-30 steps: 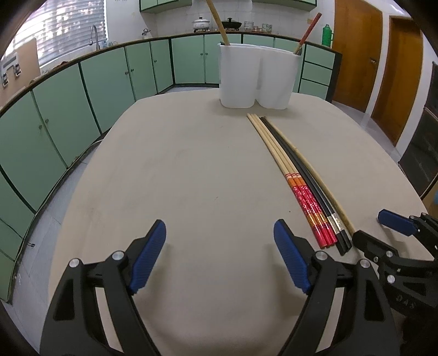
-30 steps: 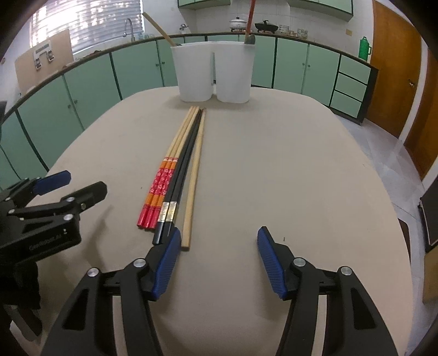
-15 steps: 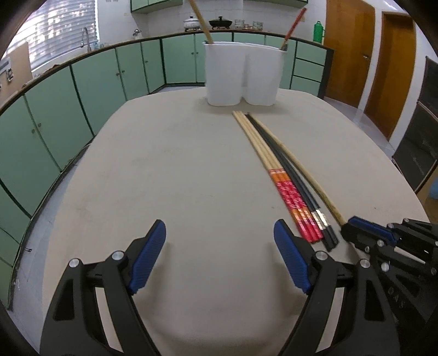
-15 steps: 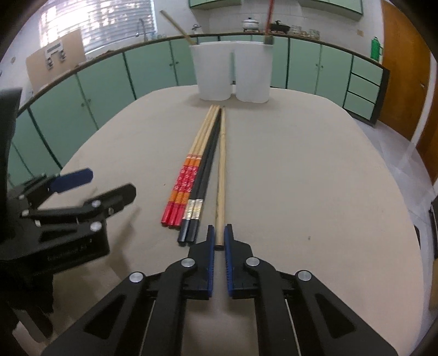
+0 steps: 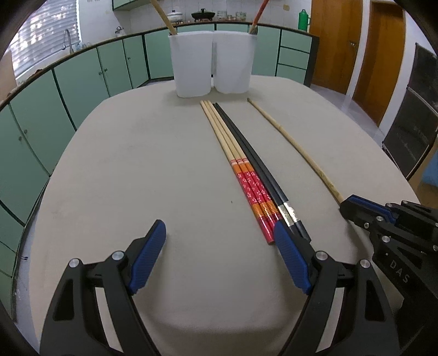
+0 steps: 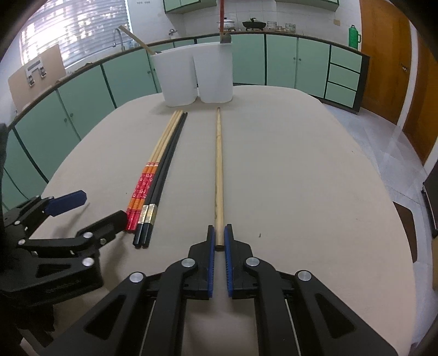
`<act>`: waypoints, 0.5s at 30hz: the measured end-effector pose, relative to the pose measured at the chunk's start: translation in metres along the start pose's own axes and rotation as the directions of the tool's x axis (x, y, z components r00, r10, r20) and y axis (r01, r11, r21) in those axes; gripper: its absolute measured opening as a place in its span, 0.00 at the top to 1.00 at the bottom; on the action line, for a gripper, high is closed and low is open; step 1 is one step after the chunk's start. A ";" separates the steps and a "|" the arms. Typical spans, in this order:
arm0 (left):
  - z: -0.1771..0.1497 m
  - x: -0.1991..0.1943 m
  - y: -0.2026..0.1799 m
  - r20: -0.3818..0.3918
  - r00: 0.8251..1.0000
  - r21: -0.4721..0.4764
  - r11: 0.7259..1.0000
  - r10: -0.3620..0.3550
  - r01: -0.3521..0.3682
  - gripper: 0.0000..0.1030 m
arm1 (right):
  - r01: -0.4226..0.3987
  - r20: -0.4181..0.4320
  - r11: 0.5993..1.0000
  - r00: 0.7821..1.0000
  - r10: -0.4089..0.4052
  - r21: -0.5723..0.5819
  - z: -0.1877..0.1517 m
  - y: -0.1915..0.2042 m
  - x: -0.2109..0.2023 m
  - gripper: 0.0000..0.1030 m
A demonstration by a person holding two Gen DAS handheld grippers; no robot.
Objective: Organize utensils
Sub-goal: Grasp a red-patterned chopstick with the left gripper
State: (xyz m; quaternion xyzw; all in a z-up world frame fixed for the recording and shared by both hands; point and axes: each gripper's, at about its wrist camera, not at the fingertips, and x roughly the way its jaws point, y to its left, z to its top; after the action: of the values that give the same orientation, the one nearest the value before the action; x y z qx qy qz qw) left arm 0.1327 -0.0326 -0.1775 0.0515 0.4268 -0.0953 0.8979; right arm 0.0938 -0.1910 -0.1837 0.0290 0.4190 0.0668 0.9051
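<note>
Right wrist view: right hand-held gripper [image 6: 219, 241] pinches the near end of a long plain wooden chopstick [image 6: 218, 169] lying on the beige table [image 6: 301, 178]. Left hand-held gripper [image 5: 219, 241], spread, hovers beside red-patterned and black chopsticks [image 5: 254, 189]; two white plastic holders [image 6: 197, 76] stand far ahead.

Background only. Run of pale green cabinet doors with dark frames [image 5: 90, 74] curves behind the beige rounded surface [image 5: 137, 169]. Window with white horizontal blinds [image 6: 76, 30] at left, chrome tap [image 6: 118, 37] below it. Green flask [image 6: 354, 37], black wok [image 6: 254, 24] and steel pot [image 6: 227, 23] on far counter. Brown wooden doors [image 5: 331, 41] at right.
</note>
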 end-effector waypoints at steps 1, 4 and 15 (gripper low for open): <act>0.000 0.000 0.000 -0.003 1.000 -0.003 1.000 0.006 -0.006 0.22 | -0.002 0.000 1.000 1.000 0.002 0.002 0.000 -0.001 0.000 0.93; 0.000 0.003 0.002 -0.019 1.000 -0.016 1.000 0.016 -0.016 0.22 | -0.009 -0.001 1.000 1.000 0.009 0.008 0.000 -0.002 0.000 0.93; 0.001 0.002 0.008 -0.022 0.999 -0.034 0.999 0.037 -0.038 0.30 | -0.004 -0.002 1.000 1.000 0.004 0.002 0.000 0.000 0.000 0.93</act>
State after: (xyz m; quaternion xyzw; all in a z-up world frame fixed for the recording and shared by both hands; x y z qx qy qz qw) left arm 0.1364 -0.0251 -0.1787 0.0453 0.4368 -0.0706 0.8956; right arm 0.0935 -0.1908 -0.1841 0.0306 0.4199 0.0684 0.9045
